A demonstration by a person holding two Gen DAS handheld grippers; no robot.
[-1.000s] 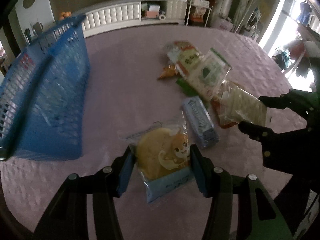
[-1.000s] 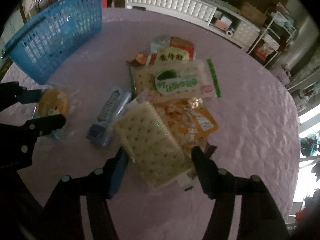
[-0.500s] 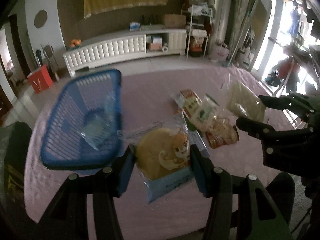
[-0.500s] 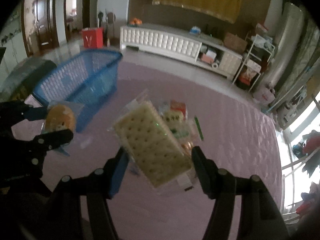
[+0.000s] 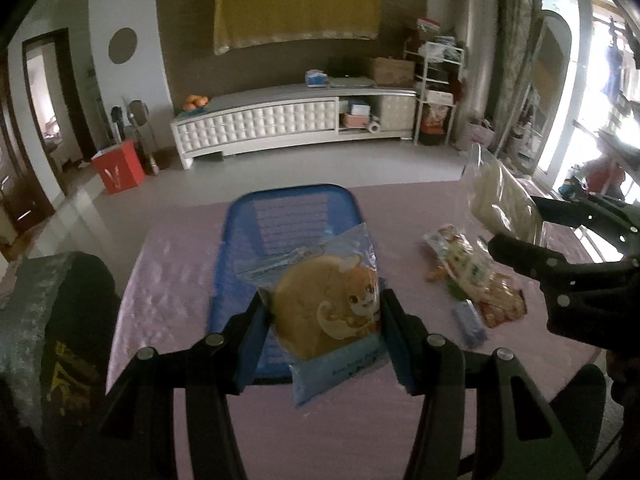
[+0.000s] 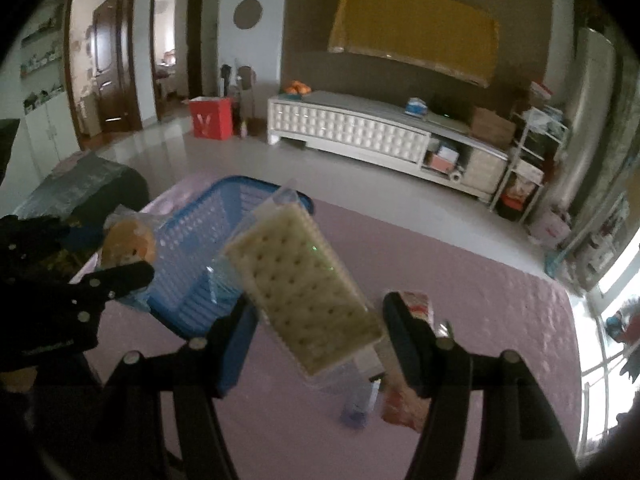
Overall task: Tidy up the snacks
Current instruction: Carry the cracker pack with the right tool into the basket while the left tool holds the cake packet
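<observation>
Your left gripper (image 5: 324,320) is clamped on the round cake packet (image 5: 326,312), and your right gripper (image 6: 318,332) is clamped on the cracker pack (image 6: 300,288). A second ago both packets sat on the pink table (image 5: 168,280); you have now lifted both clear of it. In the left wrist view the blue basket (image 5: 292,216) lies straight ahead at twelve o'clock, under the cake. In the right wrist view it sits at about ten o'clock. The remaining snacks (image 5: 472,276) lie at three o'clock, well apart from the basket. Both packets look ready to drop in.
</observation>
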